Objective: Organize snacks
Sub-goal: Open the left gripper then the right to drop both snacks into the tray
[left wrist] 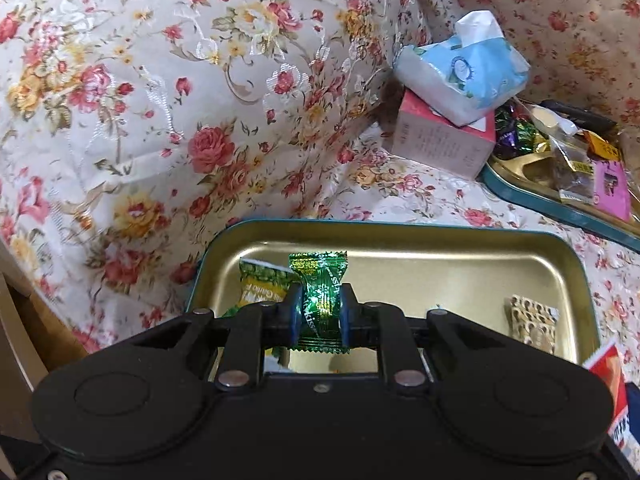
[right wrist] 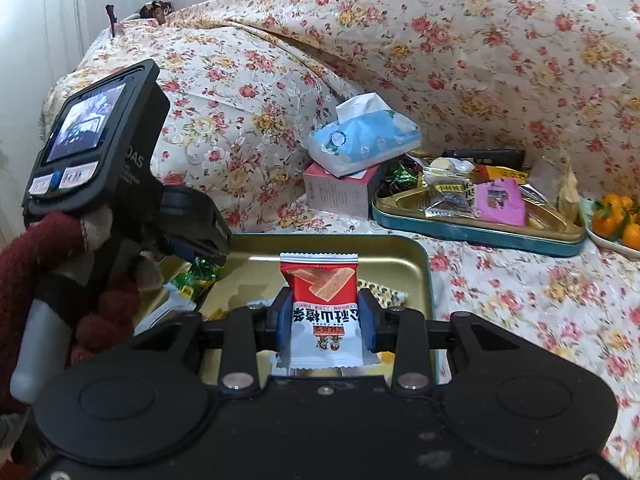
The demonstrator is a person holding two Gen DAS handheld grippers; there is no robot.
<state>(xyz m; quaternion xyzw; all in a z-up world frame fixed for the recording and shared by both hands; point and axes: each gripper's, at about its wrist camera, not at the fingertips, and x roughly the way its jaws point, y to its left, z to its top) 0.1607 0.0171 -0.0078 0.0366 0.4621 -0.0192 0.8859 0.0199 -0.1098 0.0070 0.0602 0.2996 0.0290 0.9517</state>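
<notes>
My left claw [left wrist: 320,312] pinches a green candy [left wrist: 322,300] over the tin [left wrist: 400,236] (gold inside); my right claw [right wrist: 326,322] clamps a red packet [right wrist: 320,304].

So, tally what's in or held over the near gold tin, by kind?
Green foil candy, held in left hand-held gripper: 1
Red and white snack packet, held in right hand-held gripper: 1
Green and yellow packet in tin: 1
Tan patterned packet in tin: 1
Total: 4

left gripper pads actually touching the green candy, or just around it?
Touching. The left wrist view shows both blue pads of the left gripper pressed against the green candy, no gap either side.
</notes>
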